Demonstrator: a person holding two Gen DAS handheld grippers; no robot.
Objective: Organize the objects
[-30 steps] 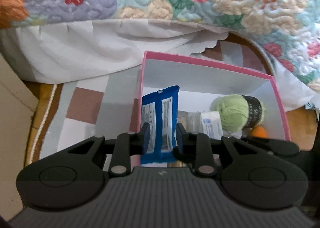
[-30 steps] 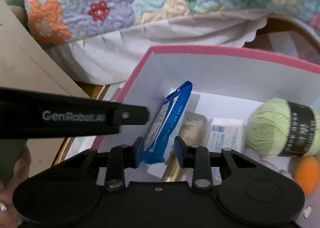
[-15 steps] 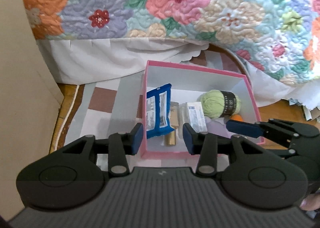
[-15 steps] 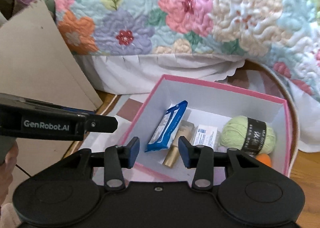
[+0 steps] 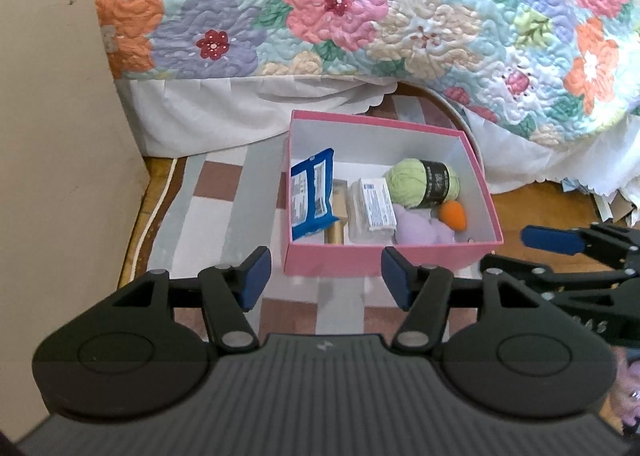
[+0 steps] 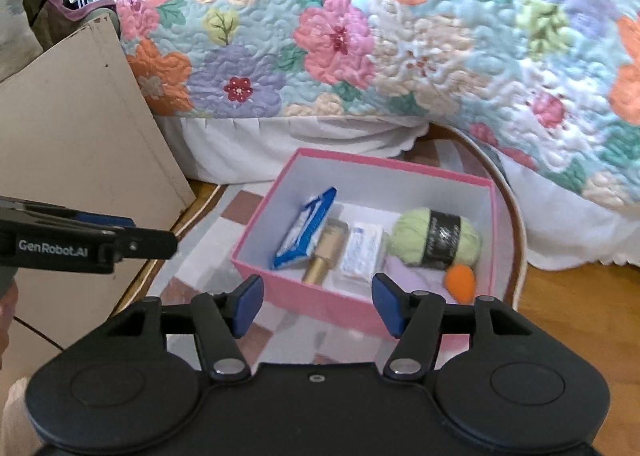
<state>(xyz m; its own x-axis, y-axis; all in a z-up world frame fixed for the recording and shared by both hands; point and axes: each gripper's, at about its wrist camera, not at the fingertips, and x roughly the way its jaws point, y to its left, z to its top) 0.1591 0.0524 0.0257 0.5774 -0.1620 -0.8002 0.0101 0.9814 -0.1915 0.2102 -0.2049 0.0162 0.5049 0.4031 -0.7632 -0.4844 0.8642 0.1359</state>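
Observation:
A pink box (image 5: 372, 262) (image 6: 320, 302) sits on a checked rug. Inside it a blue packet (image 5: 311, 192) (image 6: 306, 230) leans on the left wall, beside a gold tube (image 6: 324, 254), a white carton (image 5: 372, 206) (image 6: 360, 250), green yarn (image 5: 424, 182) (image 6: 434, 242), an orange piece (image 5: 453, 215) (image 6: 461, 282) and something lilac (image 5: 420, 228). My left gripper (image 5: 325, 282) hangs above the box's near wall, jaws opening, nothing between them. My right gripper (image 6: 317, 304) is also raised over the near wall, jaws opening and empty. Each gripper shows at the edge of the other's view.
A bed with a flowered quilt (image 5: 360, 16) (image 6: 360, 36) and white skirt stands behind the box. A beige board (image 5: 52, 136) (image 6: 80, 136) leans at the left. Wooden floor (image 6: 580, 316) shows at the right of the rug (image 5: 224, 216).
Both grippers let go of the blue packet, which now stays leaning in the box. Both have pulled up and back from the box, jaws spreading wider.

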